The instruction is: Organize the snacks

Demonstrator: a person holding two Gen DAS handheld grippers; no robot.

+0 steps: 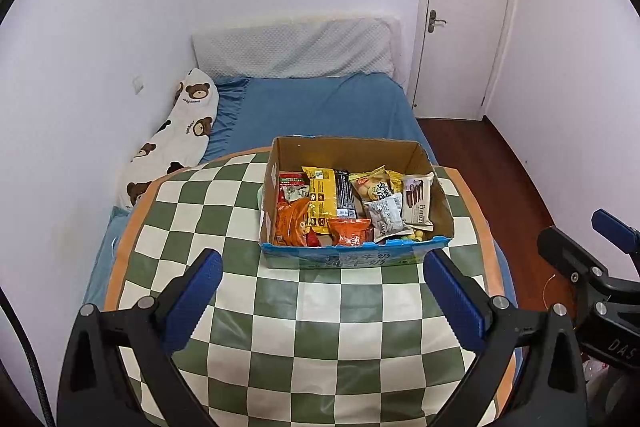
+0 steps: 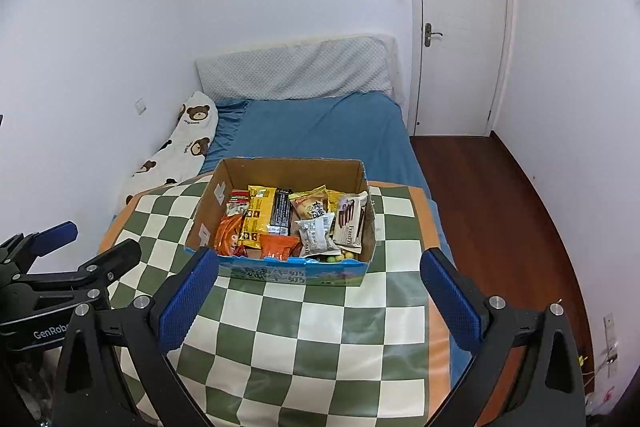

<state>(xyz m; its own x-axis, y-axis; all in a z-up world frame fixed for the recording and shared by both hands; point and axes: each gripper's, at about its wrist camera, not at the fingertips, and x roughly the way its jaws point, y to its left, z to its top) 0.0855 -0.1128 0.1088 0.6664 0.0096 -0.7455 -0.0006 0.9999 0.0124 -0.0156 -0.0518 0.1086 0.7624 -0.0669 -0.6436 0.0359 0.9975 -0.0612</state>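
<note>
A cardboard box [image 1: 440,205] with a blue printed front stands on a green and white checkered cloth [image 1: 320,347]. It holds several snack packets: orange bags [image 1: 294,223], a yellow pack [image 1: 322,197], a black bar [image 1: 345,195] and a chocolate wafer pack [image 1: 418,201]. My left gripper [image 1: 322,297] is open and empty, just short of the box front. The box [image 2: 212,203] also shows in the right wrist view, with my right gripper [image 2: 318,297] open and empty before it. Each gripper shows at the edge of the other's view.
The cloth [image 2: 320,347] covers a round surface at the foot of a bed with a blue sheet [image 1: 320,107]. A bear-print pillow [image 1: 180,135] lies along the left wall. A white door [image 1: 464,15] and wooden floor [image 2: 500,207] are at the right.
</note>
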